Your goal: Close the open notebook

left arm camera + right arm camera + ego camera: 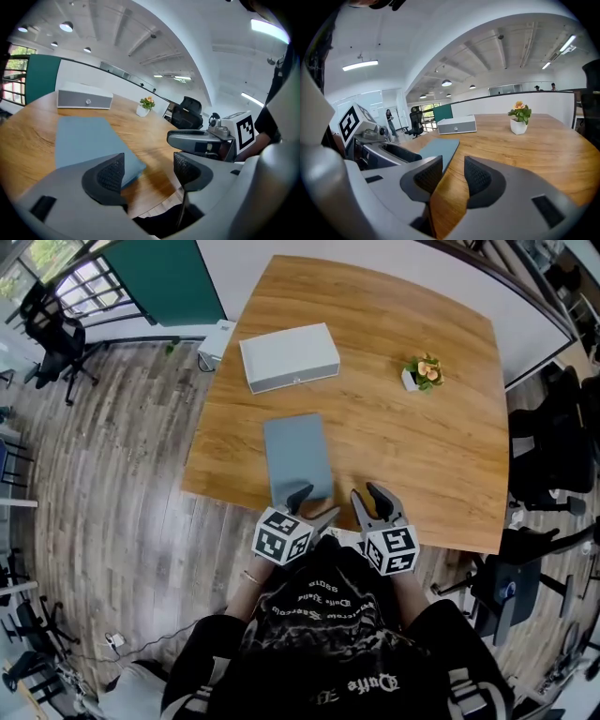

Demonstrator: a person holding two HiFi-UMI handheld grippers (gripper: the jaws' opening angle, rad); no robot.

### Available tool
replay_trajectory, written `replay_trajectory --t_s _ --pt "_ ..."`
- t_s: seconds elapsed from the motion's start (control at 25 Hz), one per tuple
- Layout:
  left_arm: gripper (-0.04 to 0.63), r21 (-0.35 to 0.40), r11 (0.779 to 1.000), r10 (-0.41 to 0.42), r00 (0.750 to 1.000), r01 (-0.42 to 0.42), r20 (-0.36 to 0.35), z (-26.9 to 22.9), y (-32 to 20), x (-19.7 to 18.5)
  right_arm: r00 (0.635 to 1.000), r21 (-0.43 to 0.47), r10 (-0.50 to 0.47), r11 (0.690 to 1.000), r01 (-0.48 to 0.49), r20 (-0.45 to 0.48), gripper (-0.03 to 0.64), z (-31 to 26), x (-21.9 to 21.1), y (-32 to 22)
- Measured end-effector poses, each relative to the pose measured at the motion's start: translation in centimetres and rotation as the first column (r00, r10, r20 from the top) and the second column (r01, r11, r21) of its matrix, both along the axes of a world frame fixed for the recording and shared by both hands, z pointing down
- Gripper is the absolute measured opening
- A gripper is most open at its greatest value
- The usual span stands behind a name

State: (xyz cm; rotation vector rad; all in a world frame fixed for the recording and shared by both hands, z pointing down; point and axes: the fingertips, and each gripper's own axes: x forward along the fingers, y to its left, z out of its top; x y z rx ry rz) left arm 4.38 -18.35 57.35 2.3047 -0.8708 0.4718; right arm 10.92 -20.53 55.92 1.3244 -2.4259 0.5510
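Notebook (297, 457) closed, grey-blue cover up, flat on the table (422, 446). Placed near the front edge, left of the middle, short side towards the person.

Left gripper (314, 505) just at the notebook's near right corner, jaws spread wide. In the left gripper view, that corner of the notebook (89, 140) showing in the gap of the left gripper (147, 168), neither pad pressing on it.

Right gripper (368, 498) just beside the left, to the right of the notebook, over the table edge. Jaws only narrowly apart in the right gripper view (453, 176), with nothing but bare wood seen between them.

Beyond the notebook, well apart from it, a flat white box (289, 357) set slightly askew. Further right, a small potted plant (424, 372) with orange flowers in a white pot, standing upright.

Around the table, wood-plank floor (122, 512) and black office chairs (553, 446).
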Motion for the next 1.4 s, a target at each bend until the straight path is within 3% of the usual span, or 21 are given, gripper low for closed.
replay_trajectory --t_s 0.16,0.32,0.72,1.0,1.24,1.4 --pt "0.330 0.063 0.991 -0.117 0.993 0.117 0.007 -1.3 -0.7 -3.8 1.000 0.032 0.004 0.999 -0.005 0.009 0.134 -1.1 -1.2 -0.6" --pt "0.330 0.123 0.963 -0.244 0.970 0.241 0.008 -2.7 -1.2 -8.0 1.000 0.074 -0.013 0.997 0.012 0.008 0.137 -2.3 -3.0 -1.0" --pt "0.330 0.229 0.863 -0.459 0.888 0.450 -0.015 -5.8 -1.1 -17.1 0.998 0.146 -0.060 0.987 0.061 -0.015 0.145 -4.1 -7.5 -1.3" --pt "0.330 0.357 0.788 -0.540 0.841 0.501 0.013 -8.2 -0.8 -21.1 0.998 0.184 -0.059 0.981 0.062 -0.017 0.152 -5.4 -8.9 -1.5" --pt "0.330 0.393 0.765 -0.557 0.831 0.511 0.005 -9.2 -0.3 -22.2 0.998 0.207 -0.063 0.976 0.067 -0.026 0.158 -6.1 -9.7 -1.1" --pt "0.330 0.391 0.782 -0.524 0.852 0.485 -0.007 -9.2 0.2 -21.9 0.997 0.223 -0.063 0.972 0.071 -0.043 0.158 -6.1 -10.1 -0.6"
